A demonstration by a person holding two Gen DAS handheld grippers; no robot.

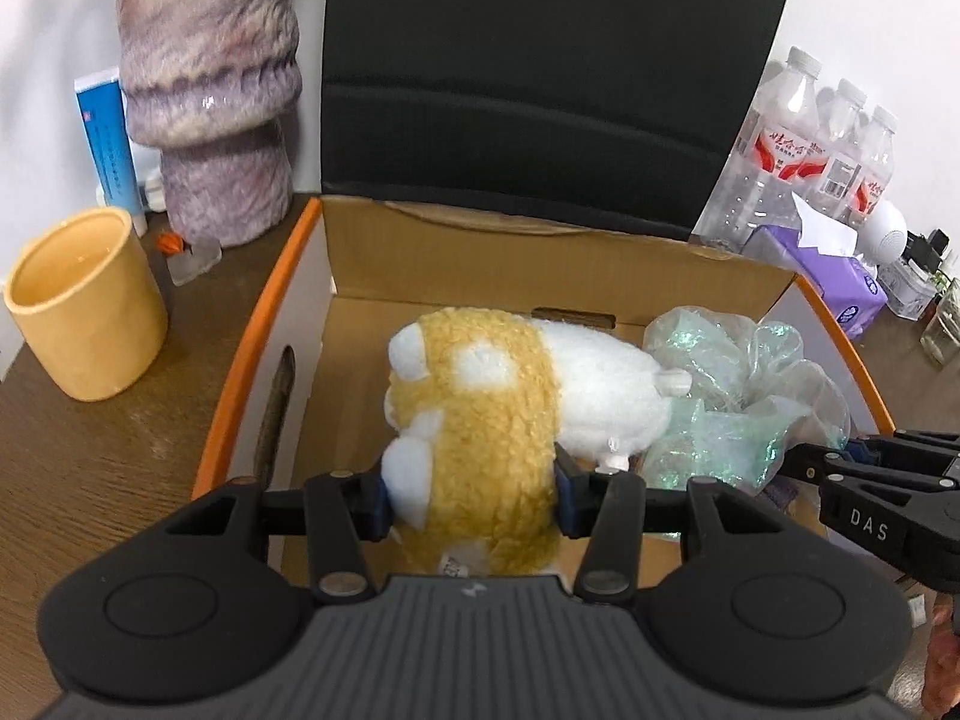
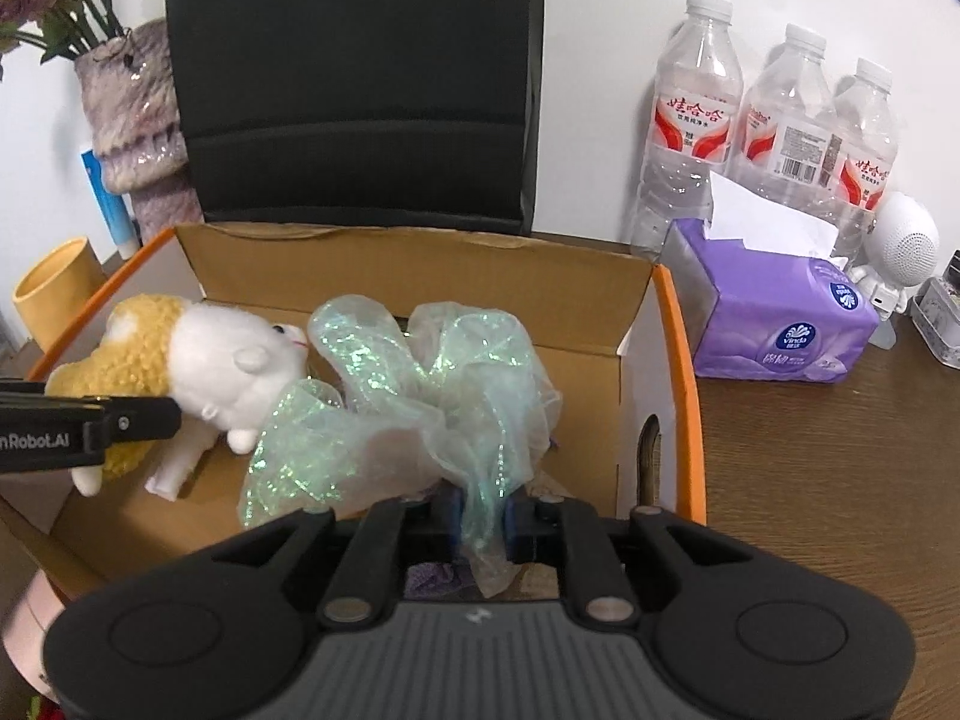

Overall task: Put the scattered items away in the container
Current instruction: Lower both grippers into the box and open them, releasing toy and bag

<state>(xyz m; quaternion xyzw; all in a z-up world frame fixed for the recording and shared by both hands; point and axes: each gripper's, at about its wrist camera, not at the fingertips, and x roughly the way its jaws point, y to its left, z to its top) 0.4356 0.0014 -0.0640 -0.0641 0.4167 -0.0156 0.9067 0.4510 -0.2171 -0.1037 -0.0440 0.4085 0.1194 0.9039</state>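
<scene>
Plush sheep & shimmery scrunchie hang inside cardboard box, left claw clamping sheep, right claw pinching scrunchie; risk: thin fabric snags on pads at release

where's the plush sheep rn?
In the cardboard box, left half, clamped in the left gripper; the plush sheep lies beside the iridescent organza held by the right gripper.

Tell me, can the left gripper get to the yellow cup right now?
Probably not yet. The left gripper is shut on the plush sheep inside the cardboard box. The yellow cup stands outside, past the box wall, so it must let go first.
</scene>
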